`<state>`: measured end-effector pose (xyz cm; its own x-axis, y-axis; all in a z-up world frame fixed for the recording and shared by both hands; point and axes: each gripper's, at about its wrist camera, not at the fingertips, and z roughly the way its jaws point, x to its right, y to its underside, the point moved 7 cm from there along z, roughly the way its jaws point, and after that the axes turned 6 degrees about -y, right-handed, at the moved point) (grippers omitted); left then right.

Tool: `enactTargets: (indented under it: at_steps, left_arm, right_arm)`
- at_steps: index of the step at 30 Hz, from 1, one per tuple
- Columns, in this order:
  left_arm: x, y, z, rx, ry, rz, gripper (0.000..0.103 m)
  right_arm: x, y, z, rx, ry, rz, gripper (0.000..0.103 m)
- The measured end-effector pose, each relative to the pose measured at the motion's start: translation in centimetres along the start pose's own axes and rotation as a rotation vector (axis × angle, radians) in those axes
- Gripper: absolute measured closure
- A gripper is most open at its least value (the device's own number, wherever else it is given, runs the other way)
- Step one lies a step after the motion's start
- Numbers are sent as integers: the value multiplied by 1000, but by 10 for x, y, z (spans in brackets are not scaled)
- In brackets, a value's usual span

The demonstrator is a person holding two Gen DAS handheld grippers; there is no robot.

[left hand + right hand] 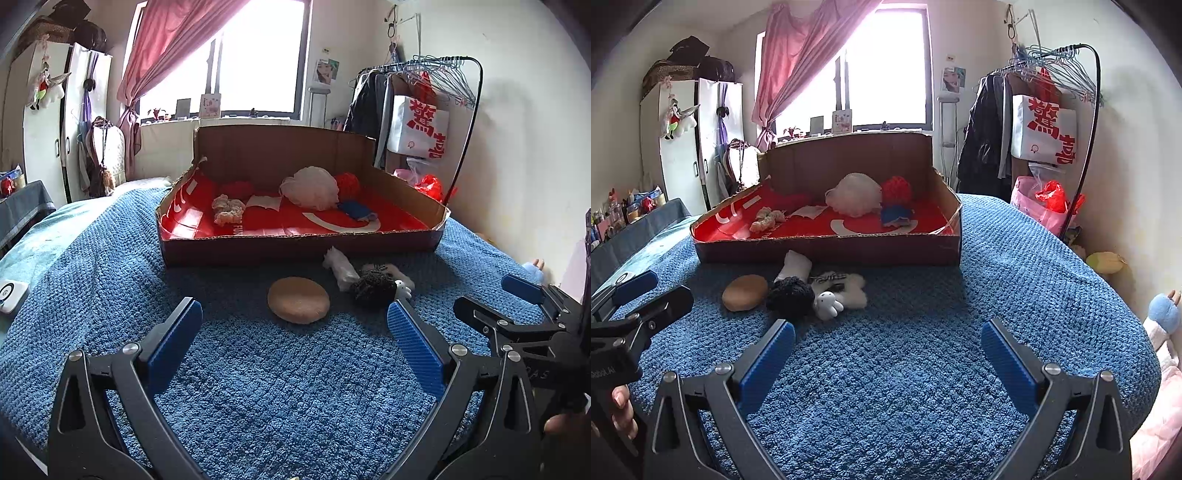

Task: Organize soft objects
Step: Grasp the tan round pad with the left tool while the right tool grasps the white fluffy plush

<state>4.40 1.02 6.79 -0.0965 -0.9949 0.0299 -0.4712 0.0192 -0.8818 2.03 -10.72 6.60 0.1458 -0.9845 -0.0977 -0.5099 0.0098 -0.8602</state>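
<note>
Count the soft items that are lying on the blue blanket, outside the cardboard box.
5, all before the box: tan round pad, white pouch, black knitted ball, small white bunny, flat white plush with bow. Others may hide beneath.

A blue knitted blanket (280,387) fills the lower half of both views. At the top centre, a bright window (258,55) has a pink curtain (166,51) drawn and tied toward its left side. A white wardrobe (683,147) stands at the upper left, with dark bags piled on top and a small plush toy (677,118) hanging on its door. At the upper right, a black clothes rack (1052,110) holds dark garments, many wire hangers and a white bag with red characters (1043,129). Below it sit a pink bag (1038,206) and a red plastic bag (1052,195). A small white device (11,295) lies at the left edge of the left wrist view.
</note>
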Motion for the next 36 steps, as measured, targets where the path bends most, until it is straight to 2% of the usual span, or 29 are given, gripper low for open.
enactTargets:
  at_steps: [4, 7, 11, 15, 20, 23, 28, 31, 33, 36]
  left_arm:
    - [0, 0, 6, -33, 2, 6, 1]
    - [-2, -1, 15, -79, 19, 12, 1]
    - [0, 2, 36, -189, 60, 63, 1]
    - [-2, 3, 52, -248, 63, 105, 1]
    - [-3, -1, 67, -308, 96, 114, 1]
    - [0, -5, 75, -317, 101, 161, 3]
    - [9, -8, 85, -322, 125, 241, 7]
    - [15, -7, 91, -339, 150, 269, 21]
    - [19, -5, 95, -359, 178, 271, 37]
    - [22, -3, 97, -373, 220, 259, 51]
  right_arm:
    - [1, 1, 6, -22, -14, 2, 0]
    - [0, 0, 16, -71, -64, 6, 0]
    - [1, -1, 40, -191, -149, -1, 0]
    - [-1, -3, 62, -305, -224, -13, 0]
    - [-5, -7, 83, -384, -244, -62, 1]
    - [-8, -10, 92, -408, -238, -105, 10]
    - [-11, -14, 104, -438, -245, -143, 13]
    - [-14, -18, 109, -442, -256, -164, 20]
    - [-17, -20, 112, -442, -264, -178, 25]
    - [-23, -21, 114, -435, -282, -198, 43]
